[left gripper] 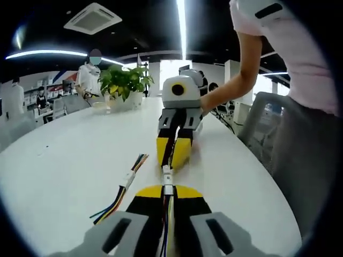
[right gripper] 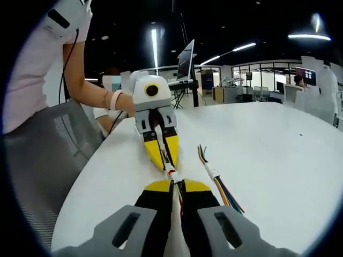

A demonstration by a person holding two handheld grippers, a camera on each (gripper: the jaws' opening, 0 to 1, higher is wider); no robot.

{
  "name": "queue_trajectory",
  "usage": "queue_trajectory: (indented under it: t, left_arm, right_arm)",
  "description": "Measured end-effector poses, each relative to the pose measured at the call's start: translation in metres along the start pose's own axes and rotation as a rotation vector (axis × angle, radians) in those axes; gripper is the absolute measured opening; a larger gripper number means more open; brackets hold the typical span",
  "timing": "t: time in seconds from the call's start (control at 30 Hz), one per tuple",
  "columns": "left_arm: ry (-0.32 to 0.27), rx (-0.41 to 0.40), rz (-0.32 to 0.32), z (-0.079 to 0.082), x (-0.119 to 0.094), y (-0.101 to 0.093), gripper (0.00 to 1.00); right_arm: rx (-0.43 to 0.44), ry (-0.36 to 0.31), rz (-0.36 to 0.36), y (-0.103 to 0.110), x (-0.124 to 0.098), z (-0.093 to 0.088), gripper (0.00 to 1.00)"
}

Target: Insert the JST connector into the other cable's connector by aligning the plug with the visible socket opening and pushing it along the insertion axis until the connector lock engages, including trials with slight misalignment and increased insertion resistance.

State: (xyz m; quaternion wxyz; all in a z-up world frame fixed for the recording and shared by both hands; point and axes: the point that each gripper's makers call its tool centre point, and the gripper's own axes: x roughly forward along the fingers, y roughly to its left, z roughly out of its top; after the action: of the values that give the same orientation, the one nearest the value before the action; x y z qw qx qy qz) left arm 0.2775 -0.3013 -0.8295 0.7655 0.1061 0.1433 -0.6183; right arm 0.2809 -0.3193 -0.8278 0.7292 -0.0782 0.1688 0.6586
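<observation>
The white worktop (left gripper: 64,160) has a rounded edge. A loose multicoloured cable (left gripper: 122,190) with a white connector lies flat on it. Well beyond the cable, at the far end, stands a potted plant (left gripper: 124,85).

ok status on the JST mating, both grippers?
Left gripper and right gripper shut on cables, tips facing. White JST connector between them, lock state unclear. Spare cable lies alongside on white table, not obstructing.

bright ceiling strip lights (left gripper: 181,21); sharp centre; fisheye-warped edges
</observation>
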Motion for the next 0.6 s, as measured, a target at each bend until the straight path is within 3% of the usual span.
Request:
queue_trajectory:
  t: [0.13,0.33,0.47,0.6]
  left_arm:
    - [-0.02,-0.02,0.004,0.0032,0.0001,0.003,0.01]
    - [0.015,-0.012,-0.008,-0.0019,0.004,0.0001,0.01]
    - [-0.011,-0.036,-0.009,0.0035,0.006,-0.001,0.01]
    - [0.003,-0.023,-0.01,0.0035,0.0095,-0.0026,0.01]
  right_arm:
    - [0.005,0.007,0.003,0.0002,0.0008,-0.0025,0.03]
    - [-0.007,0.018,0.005,0.0032,0.0021,-0.0022,0.03]
    - [-0.01,0.026,0.001,0.0024,0.0022,-0.0039,0.03]
    - [-0.008,0.032,0.001,0.0021,0.0014,-0.0042,0.03]
